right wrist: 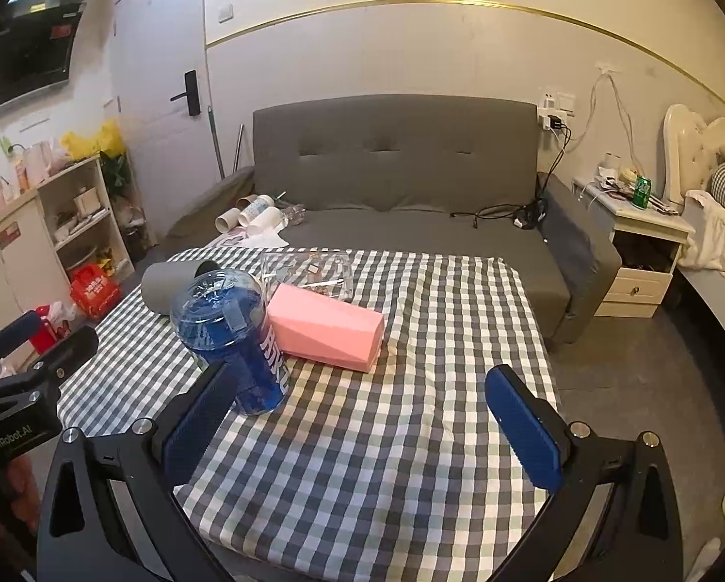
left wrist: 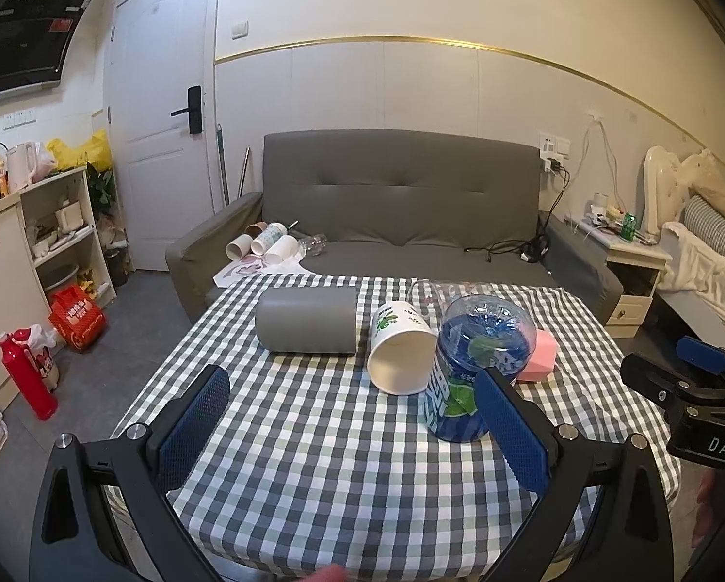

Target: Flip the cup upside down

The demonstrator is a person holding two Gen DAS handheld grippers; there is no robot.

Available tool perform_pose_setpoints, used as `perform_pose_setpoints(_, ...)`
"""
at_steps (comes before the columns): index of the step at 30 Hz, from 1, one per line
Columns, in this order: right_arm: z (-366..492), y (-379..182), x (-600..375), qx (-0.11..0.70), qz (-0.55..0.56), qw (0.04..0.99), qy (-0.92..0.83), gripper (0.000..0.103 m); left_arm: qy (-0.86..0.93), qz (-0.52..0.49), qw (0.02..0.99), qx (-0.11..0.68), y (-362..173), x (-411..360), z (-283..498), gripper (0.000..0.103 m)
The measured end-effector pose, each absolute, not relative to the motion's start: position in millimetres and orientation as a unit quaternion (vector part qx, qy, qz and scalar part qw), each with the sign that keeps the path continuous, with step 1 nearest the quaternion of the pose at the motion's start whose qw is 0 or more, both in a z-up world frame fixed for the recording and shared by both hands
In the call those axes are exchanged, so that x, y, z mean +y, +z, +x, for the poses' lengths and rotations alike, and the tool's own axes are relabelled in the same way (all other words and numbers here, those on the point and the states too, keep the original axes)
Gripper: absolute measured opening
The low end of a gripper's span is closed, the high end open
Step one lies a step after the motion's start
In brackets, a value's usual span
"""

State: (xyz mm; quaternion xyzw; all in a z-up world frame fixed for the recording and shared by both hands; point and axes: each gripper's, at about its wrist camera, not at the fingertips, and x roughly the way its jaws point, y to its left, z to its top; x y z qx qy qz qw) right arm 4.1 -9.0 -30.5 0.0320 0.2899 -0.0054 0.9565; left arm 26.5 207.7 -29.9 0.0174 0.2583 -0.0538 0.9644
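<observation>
On the checked tablecloth (left wrist: 333,465) a blue see-through cup (left wrist: 478,363) stands on end, its printed label reading upside down. A white paper cup (left wrist: 401,349) lies on its side to its left, mouth toward me. A grey cup (left wrist: 309,320) lies on its side further left, and a pink faceted cup (right wrist: 328,327) lies behind the blue cup (right wrist: 231,334). My left gripper (left wrist: 352,388) is open and holds nothing; the blue cup sits just beyond its right finger. My right gripper (right wrist: 362,380) is open and holds nothing, with the blue cup just past its left finger.
A clear container (right wrist: 309,271) stands at the table's far side. A grey sofa (left wrist: 401,194) with several paper cups (left wrist: 265,242) on its seat lies behind the table. A bedside cabinet (right wrist: 643,252) stands at the right, shelves (left wrist: 56,233) at the left.
</observation>
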Motion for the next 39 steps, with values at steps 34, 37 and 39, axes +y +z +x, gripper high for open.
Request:
perform_pose_setpoints(34, -1, -31, -9, 0.287, 0.036, 0.957, -0.004, 0.103, -0.063, 0.026, 0.963, 0.262, -32, 201, 21, 0.103)
perform_pose_setpoints(37, 0, -31, -9, 0.288, 0.038, 0.957, -0.004, 0.103, -0.063, 0.03, 0.963, 0.261, -33, 199, 21, 0.103)
perform_pose_setpoints(39, -1, -31, -9, 0.286, 0.037, 0.958, -0.004, 0.103, -0.063, 0.03, 0.963, 0.261, -33, 199, 21, 0.103)
